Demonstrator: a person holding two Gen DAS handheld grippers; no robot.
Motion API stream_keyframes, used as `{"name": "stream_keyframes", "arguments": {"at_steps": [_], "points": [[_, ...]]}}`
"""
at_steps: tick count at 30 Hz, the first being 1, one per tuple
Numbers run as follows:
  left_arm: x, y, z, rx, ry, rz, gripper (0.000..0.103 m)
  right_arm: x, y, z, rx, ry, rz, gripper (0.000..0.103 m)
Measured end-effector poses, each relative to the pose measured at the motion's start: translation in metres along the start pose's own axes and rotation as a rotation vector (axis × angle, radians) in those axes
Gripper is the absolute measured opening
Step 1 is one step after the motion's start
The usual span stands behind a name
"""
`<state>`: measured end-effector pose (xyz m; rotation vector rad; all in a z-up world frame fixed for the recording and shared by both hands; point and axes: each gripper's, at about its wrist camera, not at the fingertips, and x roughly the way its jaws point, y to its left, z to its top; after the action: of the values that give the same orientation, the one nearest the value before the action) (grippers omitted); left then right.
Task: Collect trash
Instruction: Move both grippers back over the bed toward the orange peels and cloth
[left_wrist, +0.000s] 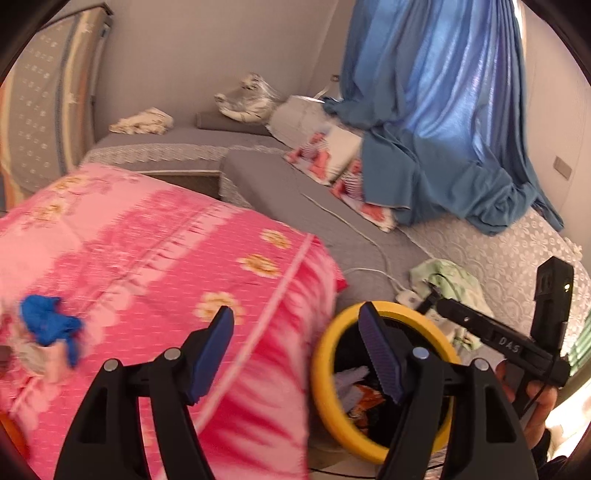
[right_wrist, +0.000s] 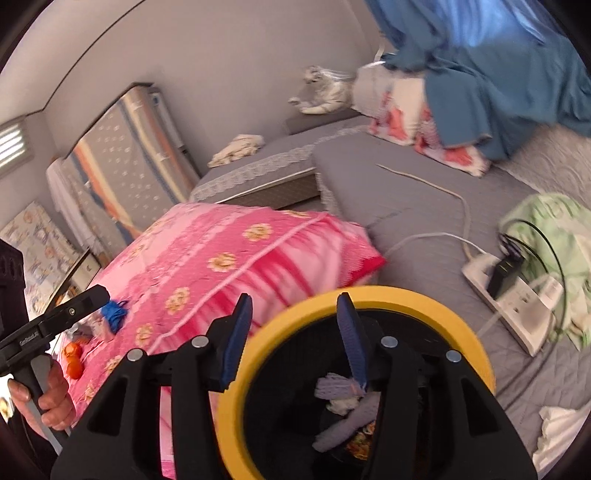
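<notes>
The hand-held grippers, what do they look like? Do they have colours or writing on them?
Each hand-held gripper, left and right, is black plastic shaped like a big clamp, with silver round rivets at the joints. The fingers end in blue ribbed pads. The right one's black bar carries pale lettering, too blurry to read for sure. A thin dark cable hangs near its handle.

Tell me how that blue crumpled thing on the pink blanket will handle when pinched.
The blue scrap looks crumpled and thin, so probably floppy and light. It lies on the soft pink blanket, so pads may snag fabric too. Unlikely to roll.
</notes>
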<state>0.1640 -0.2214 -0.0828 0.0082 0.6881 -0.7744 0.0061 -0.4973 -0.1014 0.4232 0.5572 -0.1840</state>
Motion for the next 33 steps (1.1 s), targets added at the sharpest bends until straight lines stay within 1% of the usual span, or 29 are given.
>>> {"name": "stream_keyframes", "arguments": {"at_steps": [1, 3, 4, 9, 11, 19, 26, 28, 33], "points": [[-0.006, 0.007, 0.0, -0.003, -0.007, 0.018, 0.067, 0.003, 0.009, 0.001, -0.016, 0.004, 0.018, 0.046], [-0.017, 0.022, -0.001, -0.014, -0.017, 0.054, 0.072, 0.009, 0.024, 0.004, -0.038, 0.008, 0.044, 0.05], [-0.025, 0.032, -0.002, -0.023, -0.024, 0.081, 0.072, 0.013, 0.035, 0.005, -0.054, 0.011, 0.062, 0.051], [-0.058, 0.075, -0.004, -0.059, -0.051, 0.186, 0.073, 0.028, 0.082, 0.01, -0.13, 0.027, 0.14, 0.053], [-0.071, 0.09, -0.006, -0.078, -0.061, 0.219, 0.074, 0.034, 0.104, 0.012, -0.158, 0.033, 0.174, 0.055], [-0.126, 0.155, -0.02, -0.173, -0.116, 0.346, 0.078, 0.06, 0.18, 0.013, -0.275, 0.067, 0.277, 0.057], [-0.158, 0.199, -0.037, -0.245, -0.128, 0.427, 0.08, 0.084, 0.233, 0.001, -0.355, 0.12, 0.344, 0.059], [-0.164, 0.209, -0.043, -0.261, -0.126, 0.447, 0.081, 0.09, 0.246, -0.004, -0.379, 0.136, 0.358, 0.059], [-0.171, 0.235, -0.059, -0.314, -0.108, 0.482, 0.082, 0.104, 0.277, -0.018, -0.446, 0.18, 0.388, 0.059]]}}
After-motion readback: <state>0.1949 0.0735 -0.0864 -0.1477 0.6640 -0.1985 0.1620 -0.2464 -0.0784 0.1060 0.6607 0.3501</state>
